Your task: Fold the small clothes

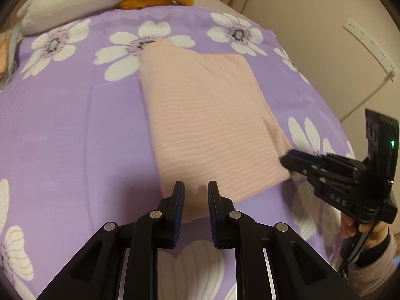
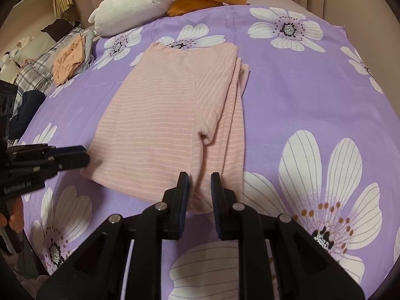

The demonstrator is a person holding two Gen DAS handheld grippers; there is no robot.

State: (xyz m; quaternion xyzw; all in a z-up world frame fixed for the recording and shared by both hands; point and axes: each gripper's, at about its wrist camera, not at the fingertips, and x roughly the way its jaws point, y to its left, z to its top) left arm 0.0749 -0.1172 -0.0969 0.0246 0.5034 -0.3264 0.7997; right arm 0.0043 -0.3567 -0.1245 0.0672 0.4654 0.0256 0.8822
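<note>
The pink striped garment (image 2: 170, 120) lies folded flat on the purple flowered bedspread (image 2: 300, 95), roughly in the middle of it, with a narrower folded layer stacked along its right edge in the right wrist view. All places below are given against this garment.

The left gripper (image 1: 196, 205) hovers at the garment's near left corner. Its jaws stand narrowly apart, and the near edge of the cloth shows in the gap between the blue pads; the left wrist view is blurred there, so I cannot tell for sure whether the pads touch the fabric, though they do not seem to pinch it. In the right wrist view the same gripper shows from the side, its fingertips just beside the garment's left edge.

The right gripper (image 2: 199, 195) sits at the garment's near right corner, its jaws also set to a narrow gap. A ridge of the pink cloth rises between the pads, and a sliver of space shows on each side of it, so the pads are not clamped on it.

Beyond the garment's far edge lies a white plush toy (image 2: 135, 2) with orange parts. Far to the garment's left, off the bedspread, sits a pile of other clothes (image 2: 67, 60).
</note>
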